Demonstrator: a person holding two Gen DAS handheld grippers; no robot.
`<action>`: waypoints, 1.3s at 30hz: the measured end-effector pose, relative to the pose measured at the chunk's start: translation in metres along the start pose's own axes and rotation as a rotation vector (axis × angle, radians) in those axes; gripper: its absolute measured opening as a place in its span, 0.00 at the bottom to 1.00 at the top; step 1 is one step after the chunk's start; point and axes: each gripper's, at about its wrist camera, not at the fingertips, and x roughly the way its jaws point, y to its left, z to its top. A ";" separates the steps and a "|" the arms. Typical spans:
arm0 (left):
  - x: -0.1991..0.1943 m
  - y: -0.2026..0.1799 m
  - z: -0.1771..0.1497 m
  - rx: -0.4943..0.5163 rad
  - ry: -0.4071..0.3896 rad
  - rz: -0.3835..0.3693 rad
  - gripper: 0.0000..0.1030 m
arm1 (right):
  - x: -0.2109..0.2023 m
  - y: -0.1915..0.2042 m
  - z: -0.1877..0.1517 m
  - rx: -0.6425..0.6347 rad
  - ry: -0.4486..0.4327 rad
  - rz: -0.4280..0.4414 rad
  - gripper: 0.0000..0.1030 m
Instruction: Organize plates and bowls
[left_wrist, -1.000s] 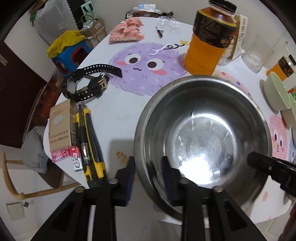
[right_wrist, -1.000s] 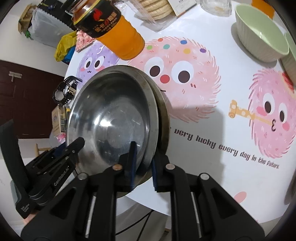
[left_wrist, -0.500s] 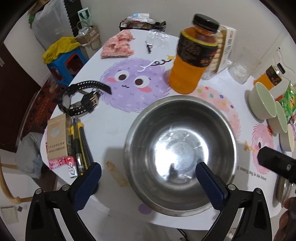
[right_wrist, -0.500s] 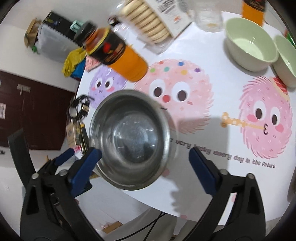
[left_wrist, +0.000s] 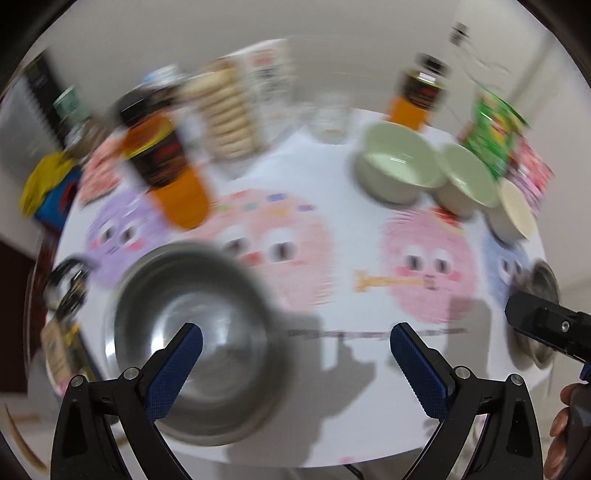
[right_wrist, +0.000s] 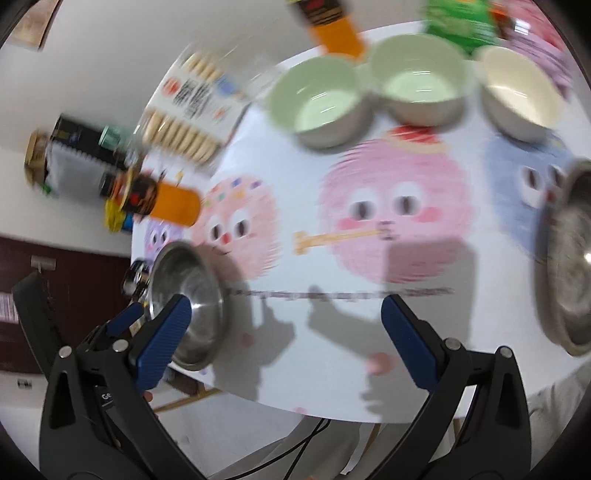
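Both grippers off steel bowl (left_wrist: 192, 332) (raised)

Home dining table (left_wrist: 332, 424): bowls (right_wrist: 317, 99), snacks (right_wrist: 192, 110).

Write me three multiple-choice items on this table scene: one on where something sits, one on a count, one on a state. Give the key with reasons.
1. Where does the large round stainless steel bowl sit?
A. on the white cartoon-print tablecloth, near its left edge
B. inside a green bowl
C. on the floor

2. How many pale green ceramic bowls stand in the back row?
A. one
B. two
C. four

3. What do the left gripper fingers hold?
A. the steel bowl
B. a bottle
C. nothing

Key: 1 A, the bowl rests on the cloth by the left edge. 2 B, two green bowls stand beside one cream ceramic bowl. 3 C, the fingers stand wide apart with only cloth between.
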 end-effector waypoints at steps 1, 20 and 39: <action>0.001 -0.020 0.003 0.041 0.003 -0.013 1.00 | -0.008 -0.010 0.000 0.022 -0.016 -0.004 0.99; 0.035 -0.290 0.000 0.496 0.061 -0.195 1.00 | -0.166 -0.256 -0.043 0.572 -0.277 -0.196 0.99; 0.094 -0.319 0.000 0.403 0.191 -0.147 1.00 | -0.129 -0.323 -0.020 0.555 -0.097 -0.168 0.99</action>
